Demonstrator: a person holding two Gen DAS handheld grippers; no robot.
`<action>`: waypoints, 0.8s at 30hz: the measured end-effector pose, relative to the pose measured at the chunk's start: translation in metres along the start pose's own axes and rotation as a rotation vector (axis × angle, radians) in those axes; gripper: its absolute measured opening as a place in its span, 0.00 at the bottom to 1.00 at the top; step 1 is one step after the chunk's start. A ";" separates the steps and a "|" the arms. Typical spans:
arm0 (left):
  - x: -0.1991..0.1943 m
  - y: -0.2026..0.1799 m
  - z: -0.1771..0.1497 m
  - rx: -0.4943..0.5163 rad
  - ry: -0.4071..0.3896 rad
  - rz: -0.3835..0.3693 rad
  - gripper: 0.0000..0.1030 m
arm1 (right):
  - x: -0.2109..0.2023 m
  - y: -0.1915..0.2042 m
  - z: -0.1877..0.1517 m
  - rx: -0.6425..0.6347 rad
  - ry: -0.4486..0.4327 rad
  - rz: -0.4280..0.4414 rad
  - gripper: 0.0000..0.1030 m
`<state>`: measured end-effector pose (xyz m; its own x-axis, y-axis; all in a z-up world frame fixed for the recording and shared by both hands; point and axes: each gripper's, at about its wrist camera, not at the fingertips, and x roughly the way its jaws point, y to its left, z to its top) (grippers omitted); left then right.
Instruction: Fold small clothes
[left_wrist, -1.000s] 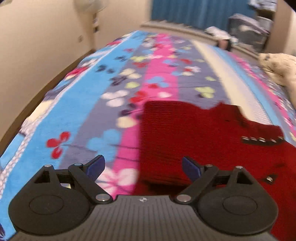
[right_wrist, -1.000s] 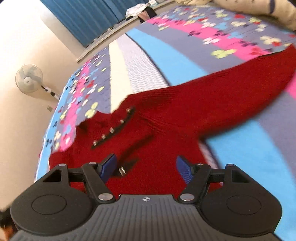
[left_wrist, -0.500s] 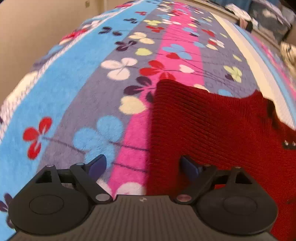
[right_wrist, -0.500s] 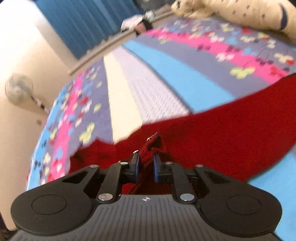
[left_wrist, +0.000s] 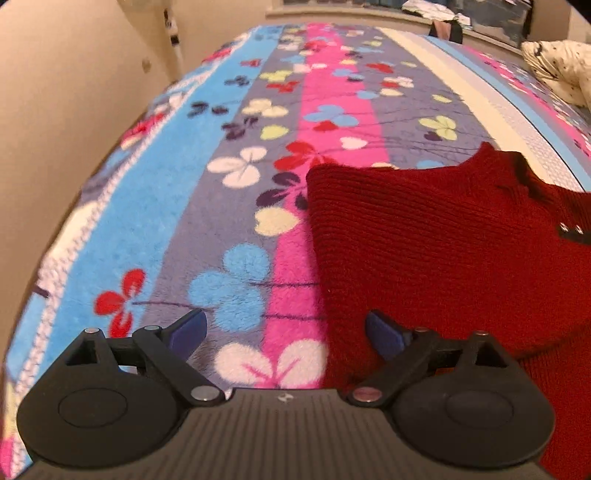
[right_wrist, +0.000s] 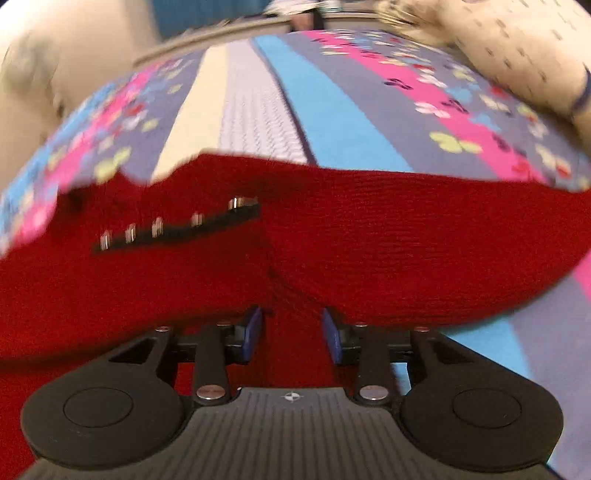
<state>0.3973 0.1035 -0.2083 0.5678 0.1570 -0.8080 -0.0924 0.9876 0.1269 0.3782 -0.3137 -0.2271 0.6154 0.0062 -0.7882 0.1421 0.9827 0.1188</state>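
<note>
The right gripper sits low over the red sweater, its blue pads a modest gap apart with a ridge of red knit running up between them; the jaws have just been opening again after pinching tight half a second ago, and whether the pads are touching that ridge is hard to say through the blur. No brand, label or writing can be read anywhere, only a small cross mark on each gripper body. Just beyond the right gripper, on the sweater's left half, a black placket with a row of silver snaps slants up to the right. The sweater's long axis runs across the bed, side to side in the right wrist view, spread over the floral blanket, and a sleeve reaches off to the right. A second ago that sleeve angled up and away; now it lies more level across the view. Over to the left gripper: jaws wide apart, nothing clamped, its right pad over the sweater's near left edge and its left pad over bare blanket. The sweater's edge runs straight away from this gripper, up the pink stripe. A cream pillow lies well beyond the sweater, to the right.
</note>
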 end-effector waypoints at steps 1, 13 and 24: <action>-0.011 -0.002 -0.004 0.018 -0.018 0.014 0.93 | -0.008 0.001 0.002 0.008 0.003 -0.011 0.38; -0.206 -0.017 -0.084 -0.051 0.068 -0.047 1.00 | -0.244 0.019 -0.069 0.107 -0.192 0.070 0.76; -0.334 -0.028 -0.164 -0.035 -0.008 0.009 1.00 | -0.371 0.015 -0.154 0.077 -0.233 0.087 0.79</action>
<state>0.0763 0.0234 -0.0361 0.5736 0.1661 -0.8021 -0.1261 0.9855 0.1139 0.0331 -0.2727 -0.0259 0.7884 0.0385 -0.6139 0.1343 0.9632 0.2329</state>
